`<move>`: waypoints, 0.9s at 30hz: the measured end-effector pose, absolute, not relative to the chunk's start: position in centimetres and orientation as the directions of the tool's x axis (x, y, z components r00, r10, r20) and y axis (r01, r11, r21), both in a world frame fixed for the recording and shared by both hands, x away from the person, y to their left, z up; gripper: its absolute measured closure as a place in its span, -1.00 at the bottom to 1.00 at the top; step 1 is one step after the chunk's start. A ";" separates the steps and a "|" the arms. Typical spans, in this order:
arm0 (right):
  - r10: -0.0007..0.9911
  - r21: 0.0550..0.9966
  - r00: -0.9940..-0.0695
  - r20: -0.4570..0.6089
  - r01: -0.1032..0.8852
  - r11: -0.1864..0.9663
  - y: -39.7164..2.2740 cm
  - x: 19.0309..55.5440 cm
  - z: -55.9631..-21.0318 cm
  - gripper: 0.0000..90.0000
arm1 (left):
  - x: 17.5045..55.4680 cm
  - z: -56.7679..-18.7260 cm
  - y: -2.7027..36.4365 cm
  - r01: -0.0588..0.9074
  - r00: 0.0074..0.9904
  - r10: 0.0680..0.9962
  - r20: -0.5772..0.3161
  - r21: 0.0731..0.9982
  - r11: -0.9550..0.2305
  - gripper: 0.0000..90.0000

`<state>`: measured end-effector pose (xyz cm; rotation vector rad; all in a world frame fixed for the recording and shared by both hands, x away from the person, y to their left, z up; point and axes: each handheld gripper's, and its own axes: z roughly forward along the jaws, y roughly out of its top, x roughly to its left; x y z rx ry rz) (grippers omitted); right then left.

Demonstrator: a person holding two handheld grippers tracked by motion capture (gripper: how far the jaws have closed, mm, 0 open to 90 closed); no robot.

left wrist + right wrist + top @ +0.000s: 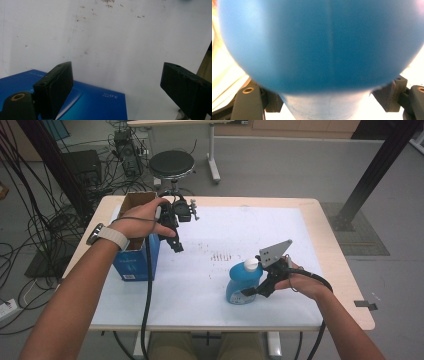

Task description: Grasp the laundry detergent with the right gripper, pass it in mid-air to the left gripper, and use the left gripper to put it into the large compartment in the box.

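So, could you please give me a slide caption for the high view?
Right tool closing around a blue plastic bottle; left tool open beside a blue cardboard box.

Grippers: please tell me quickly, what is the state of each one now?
Left gripper: open, holding nothing, beside the blue box.
Right gripper: jaws around the blue bottle; whether they press it cannot be told.

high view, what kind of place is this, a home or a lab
Most likely a lab or recording workspace: loose cables tangle across the bare grey floor, a black frame post stands beside the table, and a stool waits behind.
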<state>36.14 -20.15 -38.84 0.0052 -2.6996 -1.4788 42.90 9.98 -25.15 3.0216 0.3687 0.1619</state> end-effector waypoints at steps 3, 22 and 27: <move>-0.031 0.843 -0.998 0.053 0.028 0.537 -20.1 36.1 -38.9 -0.46 | 42.9 -25.2 10.0 0.238 0.964 0.248 0.092 0.109 -0.965 -0.74; -0.036 0.849 -0.998 0.050 0.023 0.528 -20.0 36.1 -39.1 -0.41 | 42.9 -25.2 10.0 0.240 0.964 0.250 0.092 0.111 -0.965 -0.74; -0.038 0.850 -0.998 0.049 0.021 0.527 -20.0 36.0 -39.1 -0.41 | 42.9 -25.2 10.1 0.242 0.963 0.253 0.092 0.114 -0.964 -0.74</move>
